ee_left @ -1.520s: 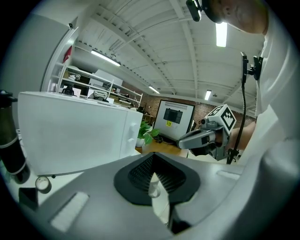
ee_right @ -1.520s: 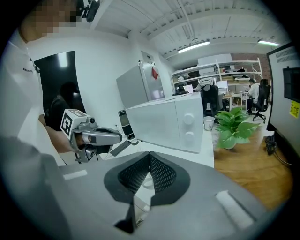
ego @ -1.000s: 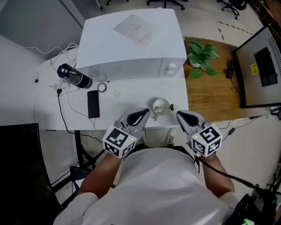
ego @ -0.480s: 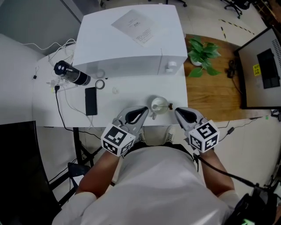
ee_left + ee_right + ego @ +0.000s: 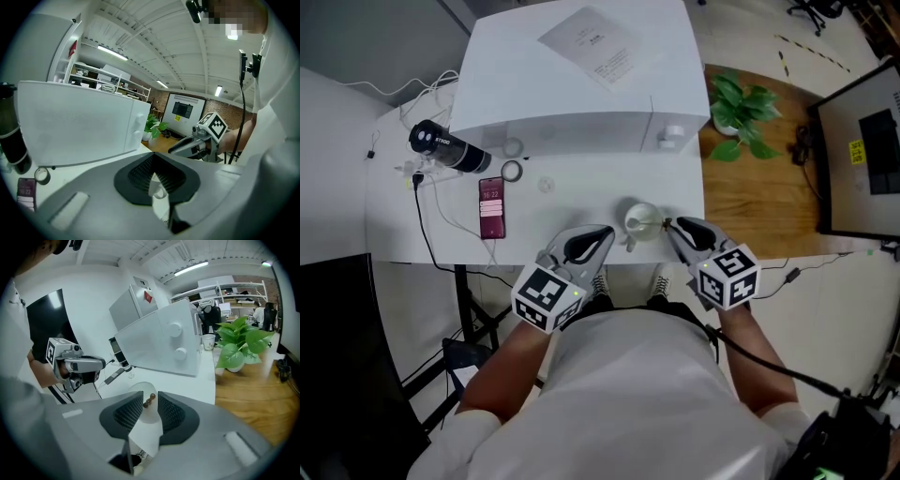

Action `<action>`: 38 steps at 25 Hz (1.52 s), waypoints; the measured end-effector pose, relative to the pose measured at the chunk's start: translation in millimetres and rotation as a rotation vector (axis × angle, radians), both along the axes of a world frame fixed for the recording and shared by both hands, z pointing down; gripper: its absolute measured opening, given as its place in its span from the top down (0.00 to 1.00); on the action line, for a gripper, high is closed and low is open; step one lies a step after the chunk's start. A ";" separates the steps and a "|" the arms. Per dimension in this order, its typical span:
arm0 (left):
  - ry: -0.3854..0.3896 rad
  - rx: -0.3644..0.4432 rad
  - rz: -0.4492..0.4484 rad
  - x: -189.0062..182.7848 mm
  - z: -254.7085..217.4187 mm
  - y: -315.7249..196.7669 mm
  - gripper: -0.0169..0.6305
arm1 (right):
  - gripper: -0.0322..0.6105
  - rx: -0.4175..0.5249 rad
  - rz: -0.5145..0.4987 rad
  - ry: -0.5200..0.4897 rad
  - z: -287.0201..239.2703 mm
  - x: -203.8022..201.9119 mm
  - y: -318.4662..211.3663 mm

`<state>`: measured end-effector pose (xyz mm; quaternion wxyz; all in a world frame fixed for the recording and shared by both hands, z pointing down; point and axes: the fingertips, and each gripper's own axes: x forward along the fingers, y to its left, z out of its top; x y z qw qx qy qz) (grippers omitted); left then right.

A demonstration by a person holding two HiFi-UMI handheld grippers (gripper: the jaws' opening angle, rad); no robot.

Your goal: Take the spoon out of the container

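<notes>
A white cup point(image 5: 639, 221) stands near the table's front edge. The spoon's brown beaded handle end point(image 5: 665, 225) sticks out of it to the right. My right gripper point(image 5: 672, 225) is at that end. In the right gripper view its jaws are opening, with the beaded end point(image 5: 149, 401) in the gap between the pads and not pressed, and the cup point(image 5: 149, 418) just behind. My left gripper point(image 5: 607, 232) hovers just left of the cup, shut and empty. In the left gripper view the cup point(image 5: 158, 184) shows just past the closed tips.
A large white box-shaped appliance point(image 5: 581, 84) fills the back of the table point(image 5: 572, 202). A phone point(image 5: 491, 207) with a lit screen, a black cylinder point(image 5: 448, 150), a tape roll point(image 5: 514, 171) and cables lie at the left. A potted plant point(image 5: 741, 108) stands on the floor to the right.
My right gripper has moved left, up to the spoon's beaded end. The phone's screen has lit up. The left gripper has stayed beside the cup.
</notes>
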<state>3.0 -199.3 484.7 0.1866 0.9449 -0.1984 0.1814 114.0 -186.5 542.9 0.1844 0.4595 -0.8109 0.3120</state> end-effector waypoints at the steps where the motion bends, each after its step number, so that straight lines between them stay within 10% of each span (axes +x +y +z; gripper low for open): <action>1: -0.001 -0.002 -0.001 -0.3 0.8 0.0 0.97 | 0.81 -0.004 0.000 -0.003 2.1 -0.4 -1.1; 38: 0.019 -0.008 -0.013 -2.6 0.0 -0.4 0.97 | 0.86 0.019 -0.031 0.025 -0.3 -8.7 -5.0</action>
